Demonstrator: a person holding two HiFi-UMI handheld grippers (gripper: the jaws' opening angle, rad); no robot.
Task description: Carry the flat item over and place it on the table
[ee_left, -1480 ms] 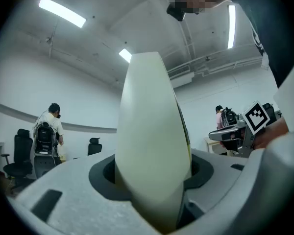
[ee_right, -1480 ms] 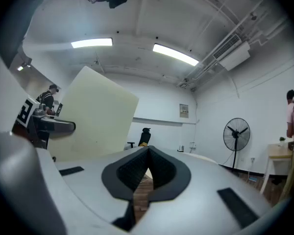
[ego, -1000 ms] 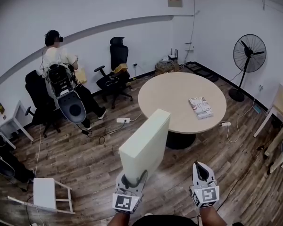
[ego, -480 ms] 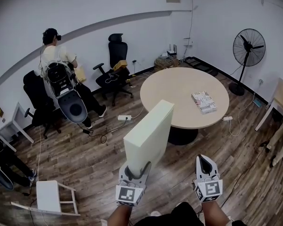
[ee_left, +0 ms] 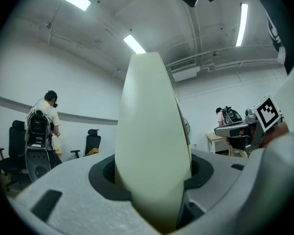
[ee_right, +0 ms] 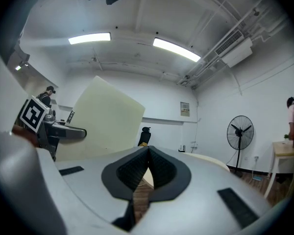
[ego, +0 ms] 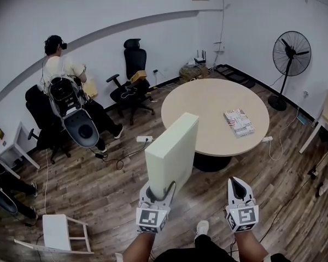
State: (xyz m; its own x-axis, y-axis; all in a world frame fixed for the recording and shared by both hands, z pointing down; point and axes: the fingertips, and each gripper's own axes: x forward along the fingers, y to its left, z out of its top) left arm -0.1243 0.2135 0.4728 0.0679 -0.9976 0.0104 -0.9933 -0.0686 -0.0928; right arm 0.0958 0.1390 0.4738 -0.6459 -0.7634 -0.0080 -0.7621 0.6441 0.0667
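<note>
The left gripper (ego: 155, 194) is clamped on the near, lower end of the slab (ego: 172, 153), a pale thick panel, foam by the look of it. The jaws stand moderately apart and press on its two broad faces. The slab is off the floor (ego: 98, 184), carried on edge. Its long axis runs from the jaws up and away toward the round table (ego: 208, 105).

The right gripper (ego: 236, 185) hangs just right of it with jaws closed together on nothing.

The table lies beyond the slab's far end and slightly right, not yet under it. A book (ego: 239, 122) occupies the table's right part; the left and near parts are bare. The placing move likely requires tipping the long axis down flat over that bare area. The left gripper alone controls the slab, and the free right gripper is nearer the book side.
</note>
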